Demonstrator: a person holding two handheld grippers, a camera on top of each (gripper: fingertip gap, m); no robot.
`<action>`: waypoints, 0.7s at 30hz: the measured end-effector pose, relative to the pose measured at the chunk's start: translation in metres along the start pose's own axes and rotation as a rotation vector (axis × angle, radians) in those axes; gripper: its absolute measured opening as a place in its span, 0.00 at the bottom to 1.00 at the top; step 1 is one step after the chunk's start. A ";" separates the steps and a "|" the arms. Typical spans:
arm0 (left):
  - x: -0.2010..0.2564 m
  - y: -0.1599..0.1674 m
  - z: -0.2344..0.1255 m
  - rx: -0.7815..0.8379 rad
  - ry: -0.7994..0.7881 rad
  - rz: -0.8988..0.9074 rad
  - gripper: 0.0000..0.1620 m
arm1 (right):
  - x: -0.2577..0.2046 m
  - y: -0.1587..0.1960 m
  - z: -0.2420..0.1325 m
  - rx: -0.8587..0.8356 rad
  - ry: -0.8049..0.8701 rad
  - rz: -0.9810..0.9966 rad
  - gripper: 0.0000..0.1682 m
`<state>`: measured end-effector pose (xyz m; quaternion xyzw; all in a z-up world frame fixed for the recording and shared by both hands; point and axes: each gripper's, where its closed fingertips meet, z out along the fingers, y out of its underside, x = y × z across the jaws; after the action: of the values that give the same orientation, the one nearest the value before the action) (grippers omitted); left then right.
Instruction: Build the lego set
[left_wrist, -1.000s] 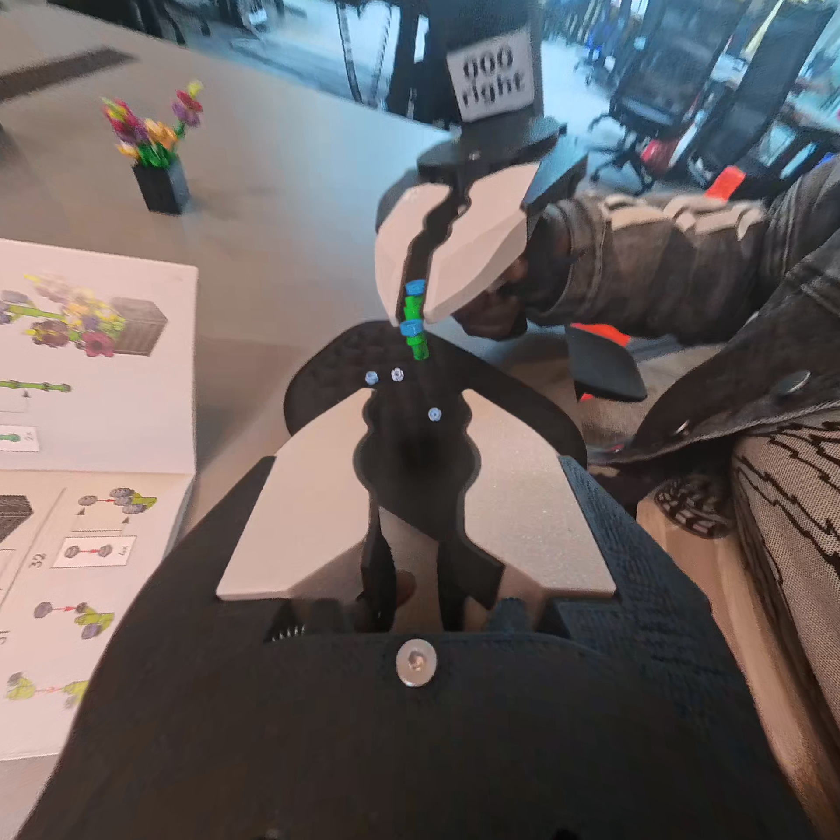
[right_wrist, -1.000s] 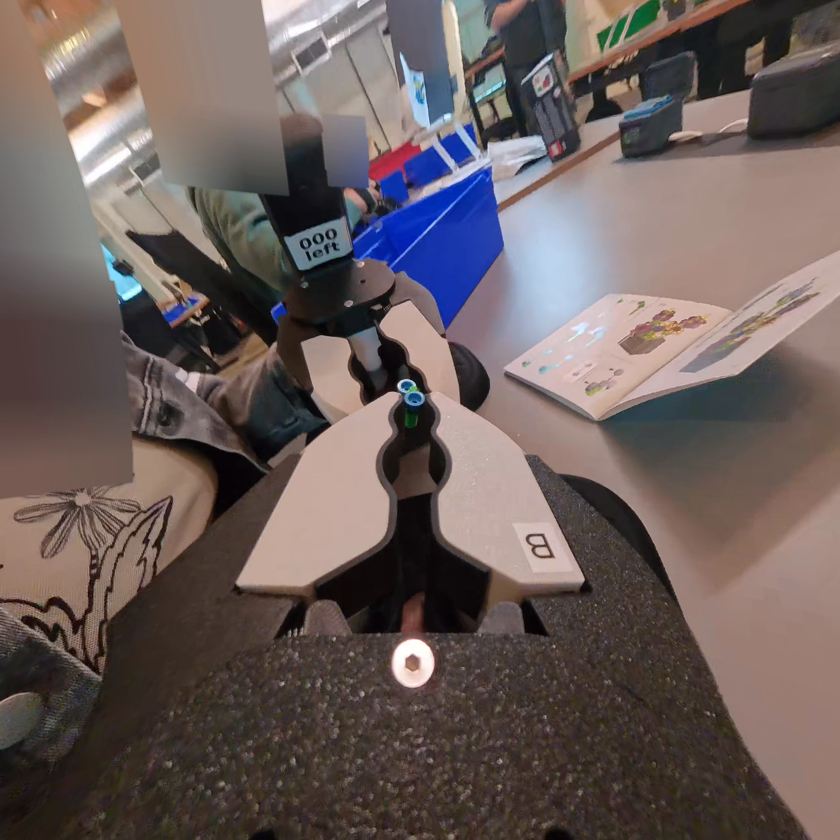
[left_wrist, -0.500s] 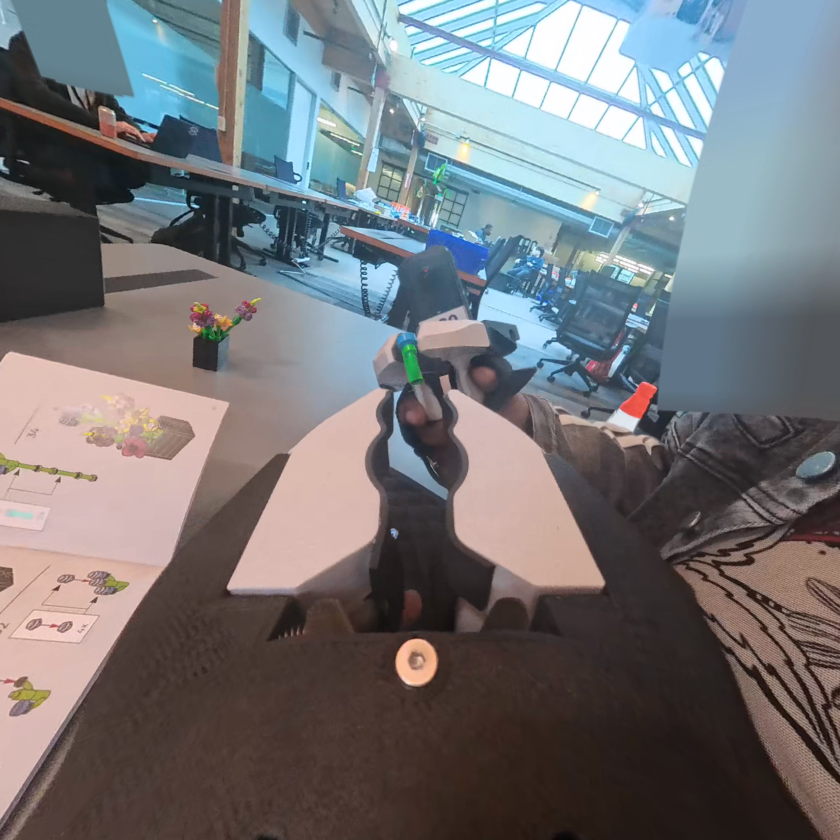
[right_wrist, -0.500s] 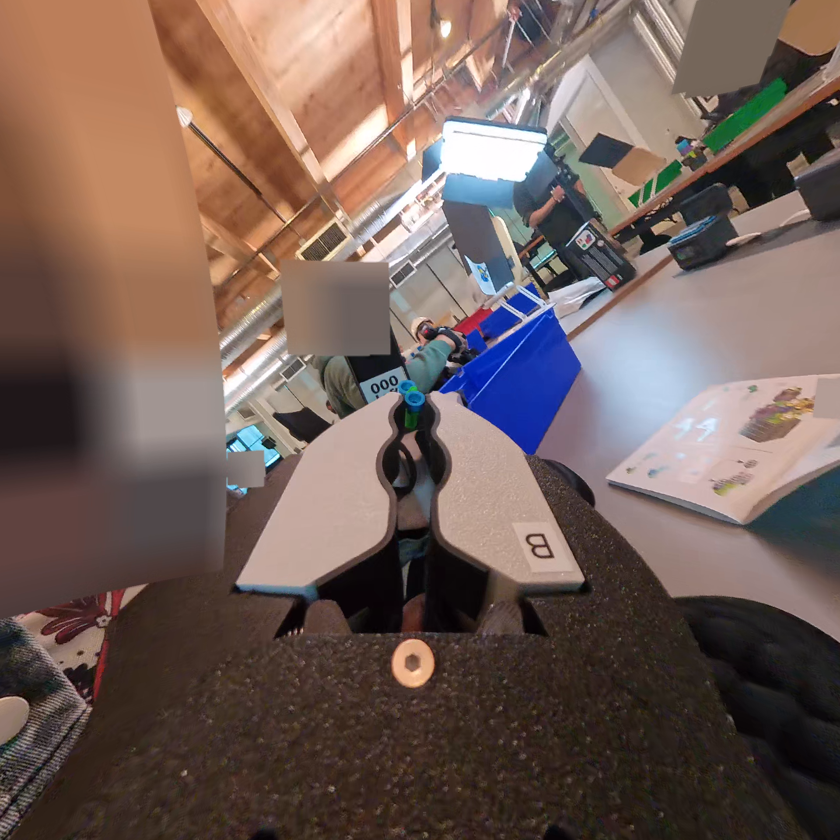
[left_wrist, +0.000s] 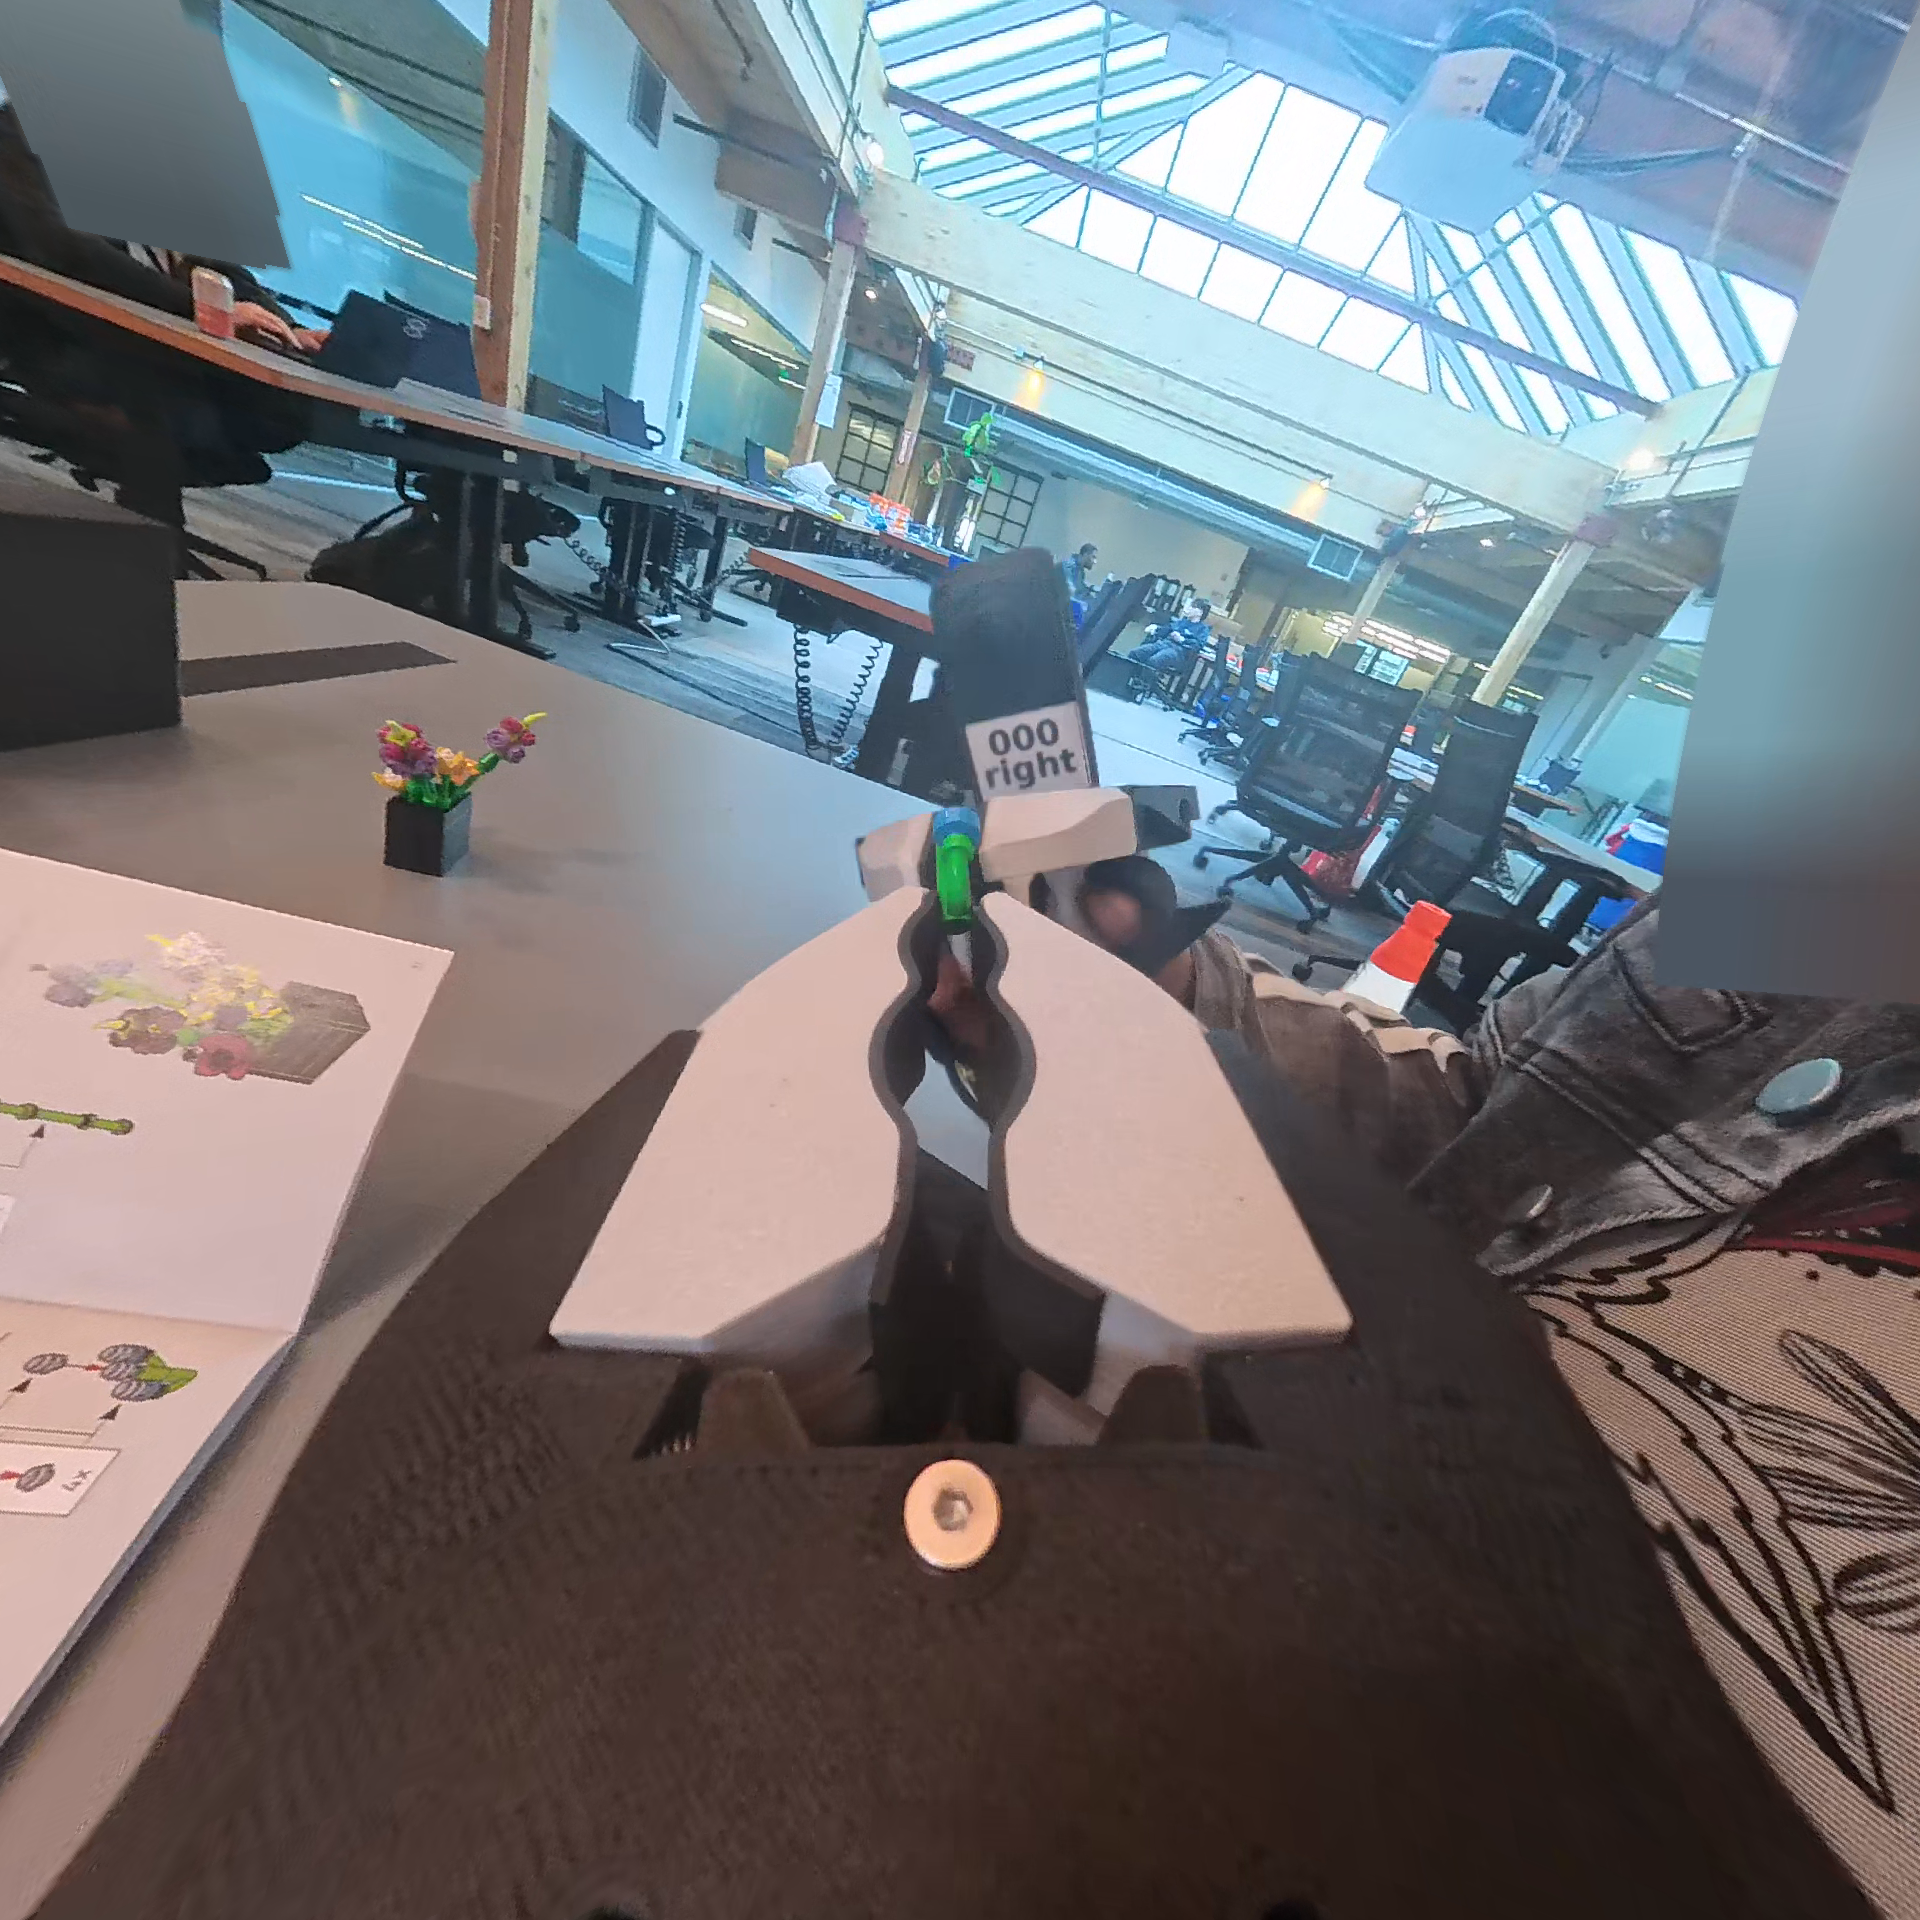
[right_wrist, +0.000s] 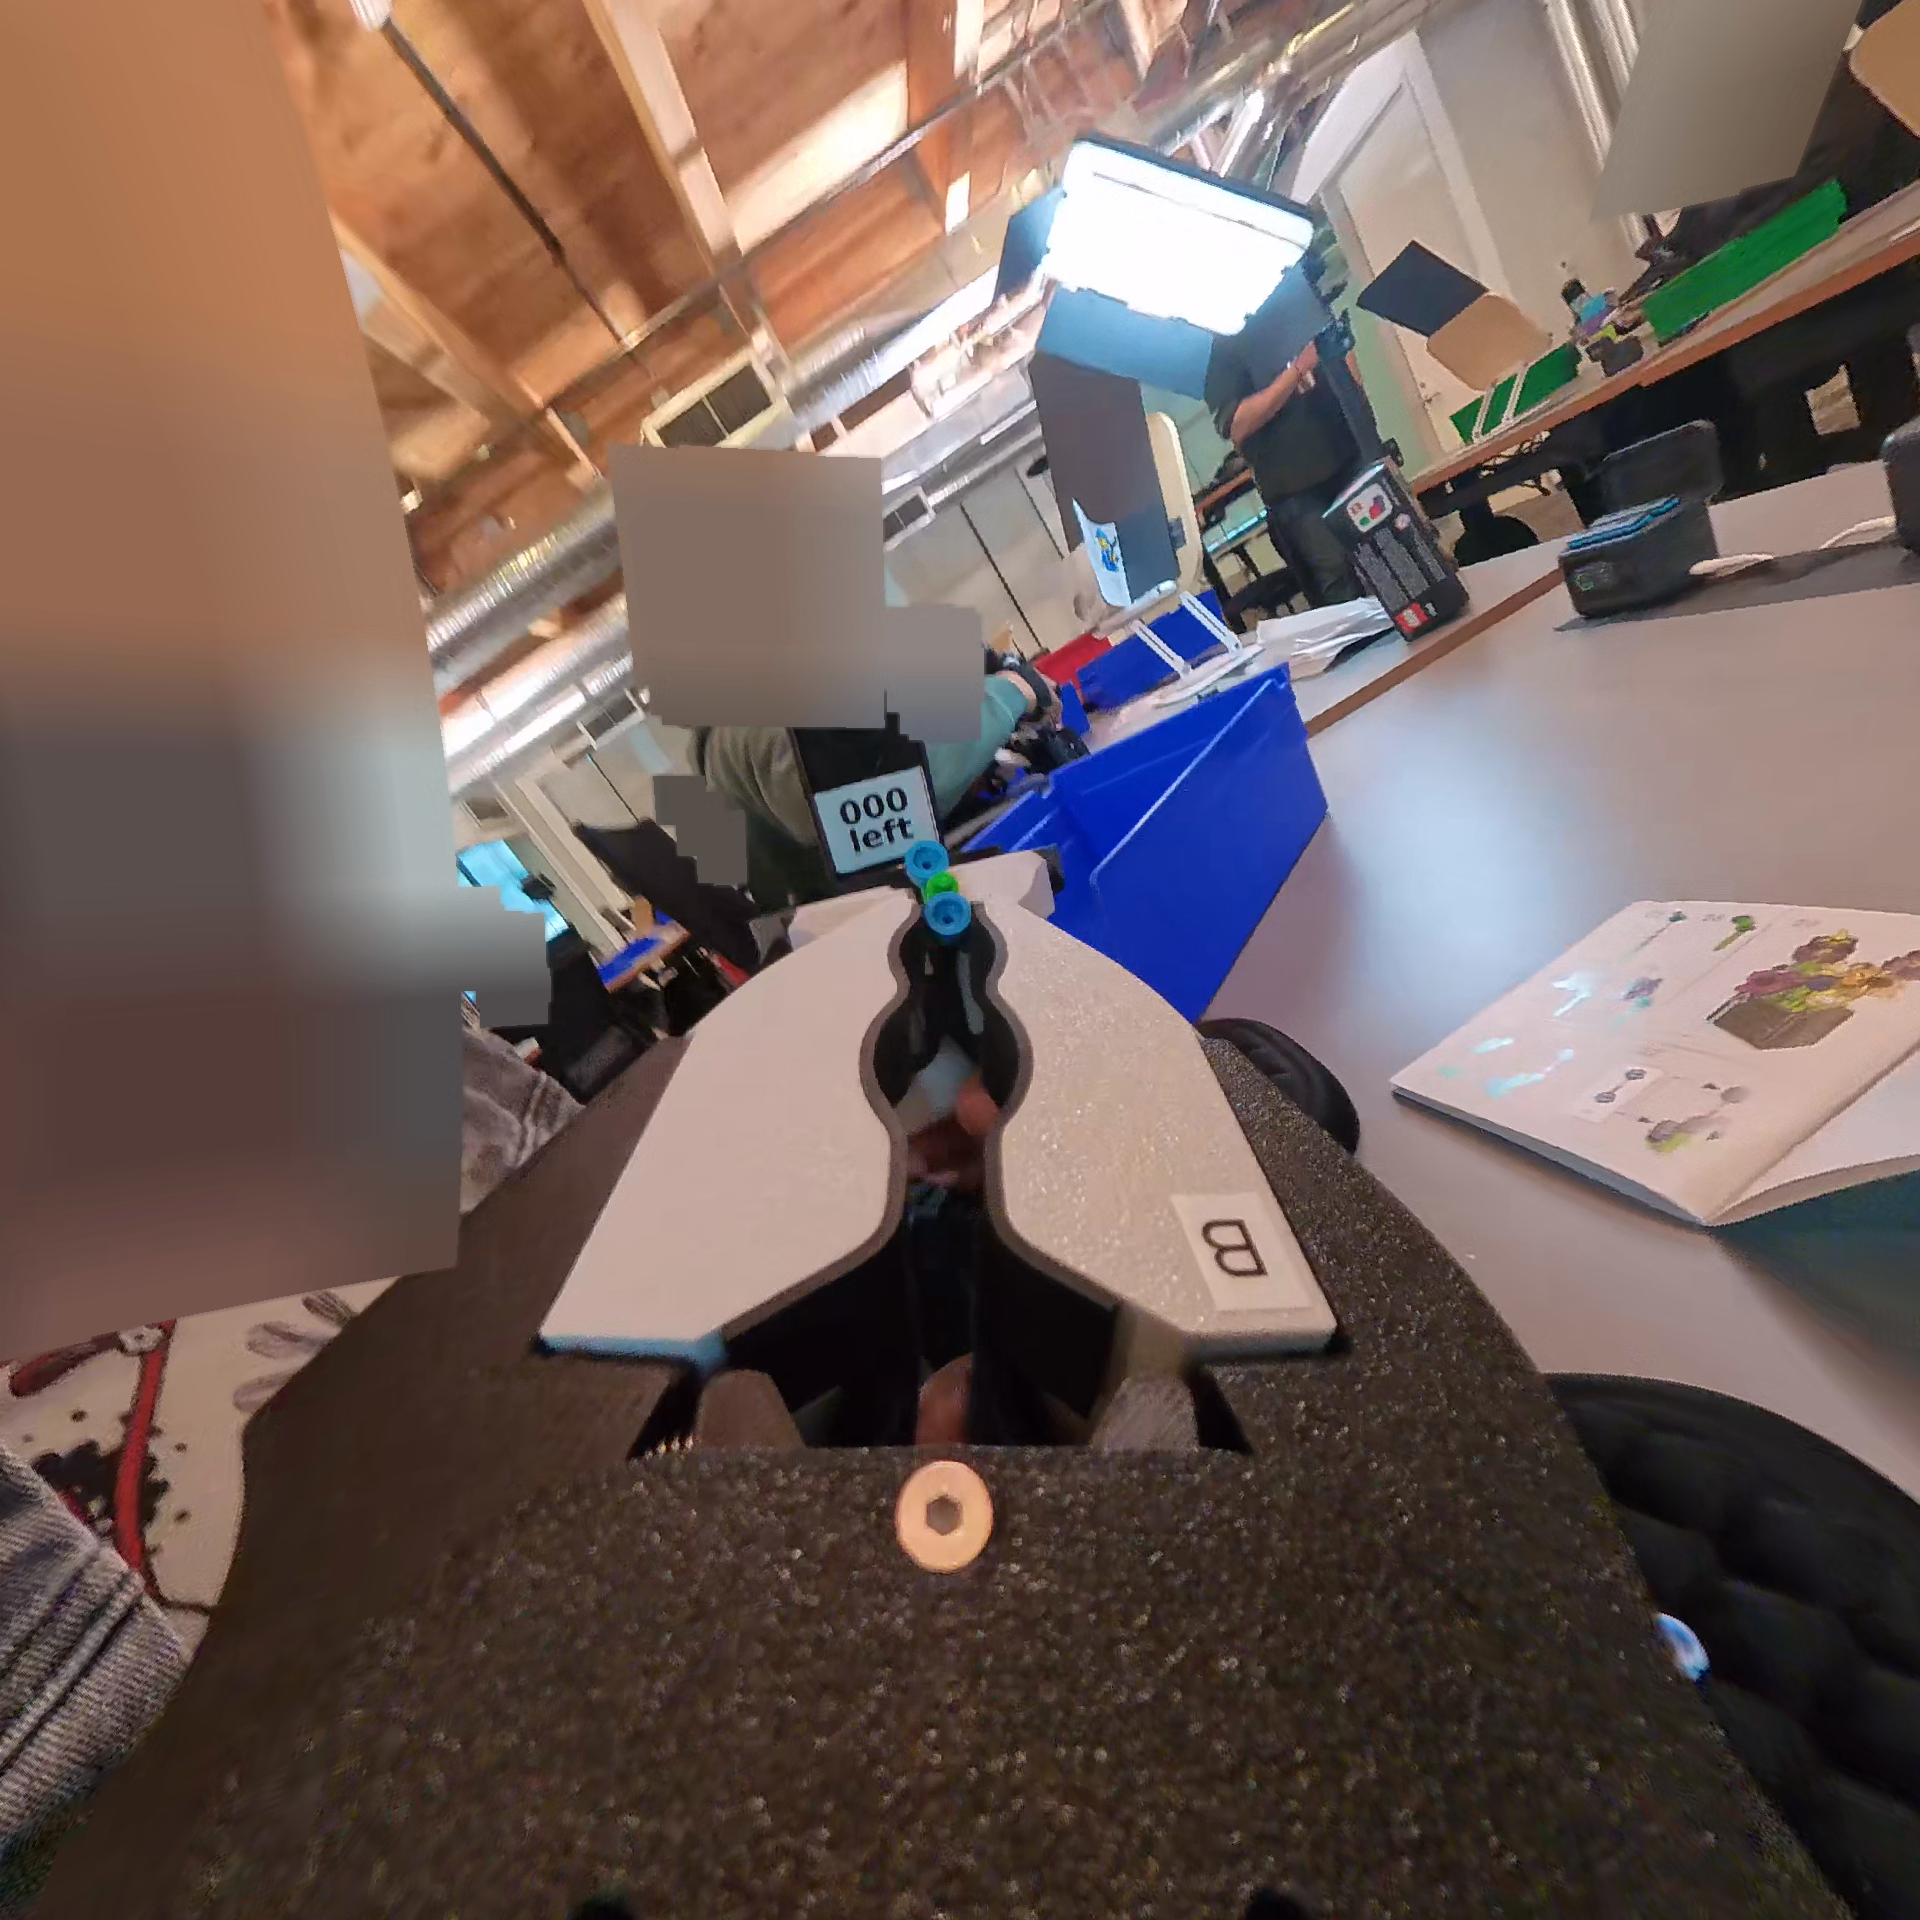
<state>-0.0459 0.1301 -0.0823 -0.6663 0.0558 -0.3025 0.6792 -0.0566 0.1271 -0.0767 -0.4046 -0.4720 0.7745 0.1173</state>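
The green stem (left_wrist: 953, 881) with blue caps is partly buried between the tips of both grippers, so its full length cannot be made out. The right gripper (right_wrist: 943, 920) pinches it, fingers pressed against it. The left gripper (left_wrist: 954, 920) has its tips nearly together at the stem's lower end; whether they actually grip it cannot be told. Both are raised above the grey table (left_wrist: 665, 810). The booklet (left_wrist: 197, 1101) is cut off at the left edge, and the small flower pot (left_wrist: 428, 826) stands beyond it. Compared with a second ago, both grippers have tilted upward and the left tips have closed in on the stem.
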 end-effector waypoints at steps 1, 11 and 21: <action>0.002 0.000 -0.001 -0.005 0.010 -0.005 0.04 | -0.001 0.000 -0.001 -0.016 0.009 -0.038 0.05; 0.018 0.029 -0.011 -0.226 0.139 -0.150 0.04 | -0.016 0.015 -0.011 -0.261 0.003 -0.229 0.09; 0.026 0.035 -0.012 -0.295 0.133 -0.083 0.04 | -0.019 0.029 -0.005 -0.315 -0.022 -0.279 0.04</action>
<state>-0.0184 0.1047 -0.1079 -0.7392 0.1167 -0.3624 0.5556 -0.0347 0.1038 -0.0922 -0.3405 -0.6398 0.6717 0.1535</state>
